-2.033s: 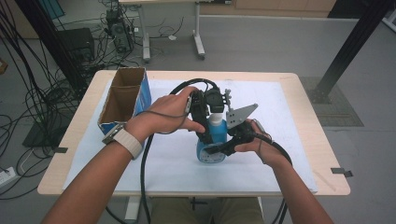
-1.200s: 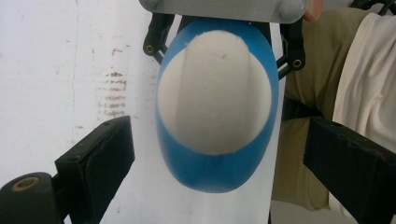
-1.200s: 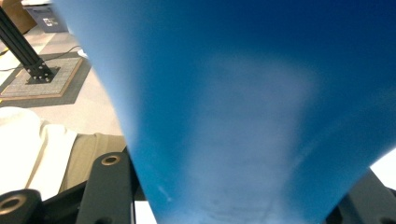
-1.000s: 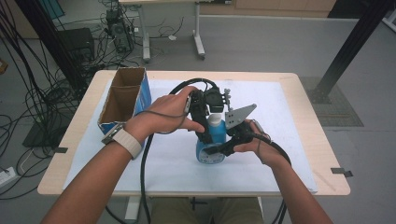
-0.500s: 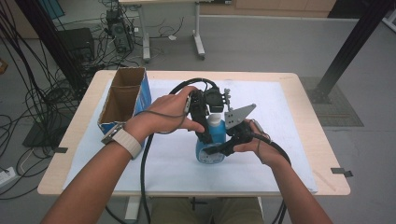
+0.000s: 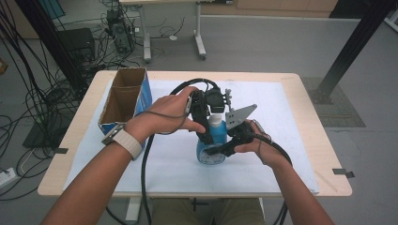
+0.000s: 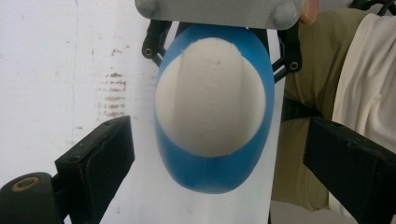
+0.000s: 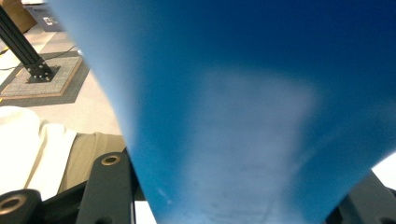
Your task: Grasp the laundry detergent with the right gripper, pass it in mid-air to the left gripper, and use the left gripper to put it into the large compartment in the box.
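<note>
A blue bottle point(image 6: 213, 142) with a white cap point(image 7: 210, 93) stands upright on the white sheet point(image 6: 169, 164) at the middle of the table. My left gripper point(image 6: 205, 136) comes down on it from above; in the left gripper view the left gripper point(image 7: 219, 158) has a black jaw on each side of the bottle point(image 7: 212, 175), with a gap on both sides, so it is open. My right gripper point(image 6: 218, 151) reaches in from the right and is shut on the bottle's lower body. In the right gripper view the blue bottle wall point(image 8: 243, 116) sits between the jaws of the right gripper point(image 8: 238, 196).
An open cardboard box point(image 6: 123, 101) with blue sides stands at the table's back left. Black cables point(image 6: 145, 159) trail from both grippers toward the front edge. The right gripper's grey plate point(image 7: 217, 9) sits just beyond the bottle top.
</note>
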Tool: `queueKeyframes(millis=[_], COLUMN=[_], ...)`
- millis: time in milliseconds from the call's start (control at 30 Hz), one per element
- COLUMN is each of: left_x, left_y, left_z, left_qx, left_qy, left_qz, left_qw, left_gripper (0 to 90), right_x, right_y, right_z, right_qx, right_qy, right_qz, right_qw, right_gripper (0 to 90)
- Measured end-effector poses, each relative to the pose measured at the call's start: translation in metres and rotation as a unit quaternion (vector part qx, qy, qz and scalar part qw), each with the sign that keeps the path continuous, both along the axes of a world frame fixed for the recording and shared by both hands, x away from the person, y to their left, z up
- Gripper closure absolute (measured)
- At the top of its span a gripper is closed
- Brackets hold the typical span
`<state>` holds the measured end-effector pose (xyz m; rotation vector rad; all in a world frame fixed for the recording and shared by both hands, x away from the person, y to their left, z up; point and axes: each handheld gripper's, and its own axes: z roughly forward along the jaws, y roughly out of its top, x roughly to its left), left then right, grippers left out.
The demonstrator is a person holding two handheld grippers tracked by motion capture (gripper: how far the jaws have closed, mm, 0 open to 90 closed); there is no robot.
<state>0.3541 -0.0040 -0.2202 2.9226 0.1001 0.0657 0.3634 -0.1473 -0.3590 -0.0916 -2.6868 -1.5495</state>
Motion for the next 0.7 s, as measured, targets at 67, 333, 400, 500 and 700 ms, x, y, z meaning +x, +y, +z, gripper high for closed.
queueKeyframes(millis=[67, 333, 400, 500, 700], left_x=[0.0000, -0.0005, -0.0005, -0.0003, -0.0004], left_y=[-0.0003, -0.0008, -0.0008, -0.0005, -0.0005], left_z=[-0.0002, -0.0002, -0.0003, 0.0000, -0.0002], left_qx=[0.000, 0.000, 0.001, 0.000, 0.000], left_qy=[0.000, 0.001, 0.001, 0.000, 0.000], left_qz=[0.000, 0.000, 0.000, 0.000, 0.000], left_qw=[1.0000, 1.0000, 1.0000, 1.0000, 1.0000], left_gripper=[9.3, 9.3, 9.3, 9.3, 9.3], right_x=[-0.0002, -0.0001, 0.0000, 0.0000, -0.0002], right_y=[-0.0001, -0.0008, -0.0009, -0.0012, -0.0010], right_z=[-0.0003, 0.0000, 0.0000, -0.0004, -0.0008], right_qx=[0.001, -0.001, -0.001, -0.002, -0.003], right_qy=[0.001, 0.000, 0.001, 0.001, 0.001], right_qz=[-0.001, -0.001, -0.001, -0.002, -0.001], right_qw=[1.0000, 1.0000, 1.0000, 1.0000, 1.0000], right_gripper=[43.0, 43.0, 43.0, 43.0, 43.0])
